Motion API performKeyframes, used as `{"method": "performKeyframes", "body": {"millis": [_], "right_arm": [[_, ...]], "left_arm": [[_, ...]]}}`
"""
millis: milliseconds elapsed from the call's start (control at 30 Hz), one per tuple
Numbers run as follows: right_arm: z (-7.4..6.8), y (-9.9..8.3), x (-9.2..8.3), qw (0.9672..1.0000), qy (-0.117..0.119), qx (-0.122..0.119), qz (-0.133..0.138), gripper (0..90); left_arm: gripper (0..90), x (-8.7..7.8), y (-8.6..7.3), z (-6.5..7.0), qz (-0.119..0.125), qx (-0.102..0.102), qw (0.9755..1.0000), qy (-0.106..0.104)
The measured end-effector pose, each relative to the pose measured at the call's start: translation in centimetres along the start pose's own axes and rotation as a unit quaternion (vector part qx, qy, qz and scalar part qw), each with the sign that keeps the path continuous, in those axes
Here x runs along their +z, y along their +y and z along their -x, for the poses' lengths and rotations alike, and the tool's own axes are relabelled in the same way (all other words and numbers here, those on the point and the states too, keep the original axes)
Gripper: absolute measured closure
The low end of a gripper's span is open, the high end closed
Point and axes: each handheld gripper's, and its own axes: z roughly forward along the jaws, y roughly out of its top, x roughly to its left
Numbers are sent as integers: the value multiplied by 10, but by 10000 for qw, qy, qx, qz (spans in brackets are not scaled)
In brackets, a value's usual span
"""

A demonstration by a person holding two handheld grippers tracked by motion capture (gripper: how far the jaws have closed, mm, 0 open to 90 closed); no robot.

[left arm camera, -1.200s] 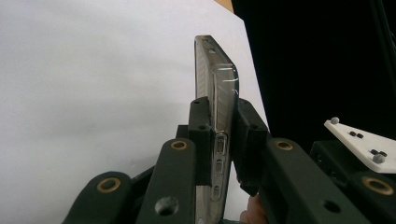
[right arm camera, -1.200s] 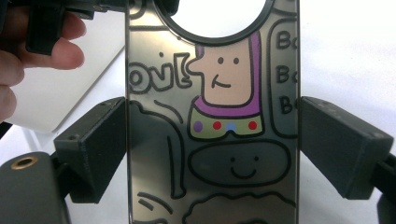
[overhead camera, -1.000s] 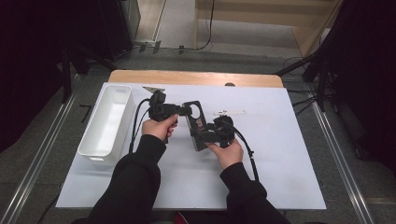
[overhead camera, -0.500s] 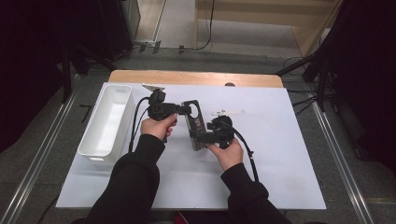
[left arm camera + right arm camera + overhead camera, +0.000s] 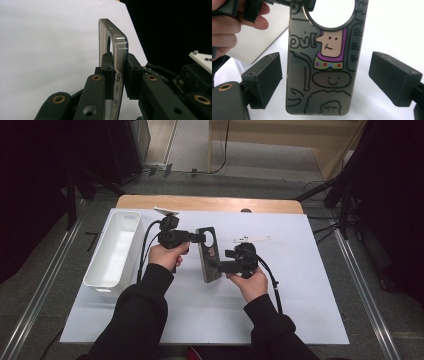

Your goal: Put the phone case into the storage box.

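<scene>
A grey phone case printed with cartoon faces and pierced by a round camera hole is held above the white sheet. My left gripper is shut on the case's top end by the hole; in the left gripper view its pads squeeze the case's thin edge. My right gripper stands open around the lower half. In the right gripper view the case hangs between the two pads, with a gap on each side.
A long white bin stands at the left of the white sheet. The wooden table edge runs along the back. Black stands and cables flank the table on the floor.
The right hand and its gripper have shifted slightly along the case's lower half. The left gripper and the case hold almost still.
</scene>
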Motion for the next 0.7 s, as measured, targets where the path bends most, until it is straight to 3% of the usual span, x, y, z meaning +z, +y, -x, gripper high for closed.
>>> {"method": "performKeyframes", "body": {"millis": [233, 367, 700], "right_arm": [[4, 1, -7, 9999, 89, -50, 8, 106], [6, 2, -12, 9999, 110, -77, 10, 106], [9, 3, -18, 9998, 177, -83, 59, 108]], "left_arm": [[797, -4, 0, 4, -99, 291, 9995, -7], [797, -6, 0, 6, -173, 493, 9986, -126], [797, -4, -3, 17, -479, 1111, 9924, -212]]}}
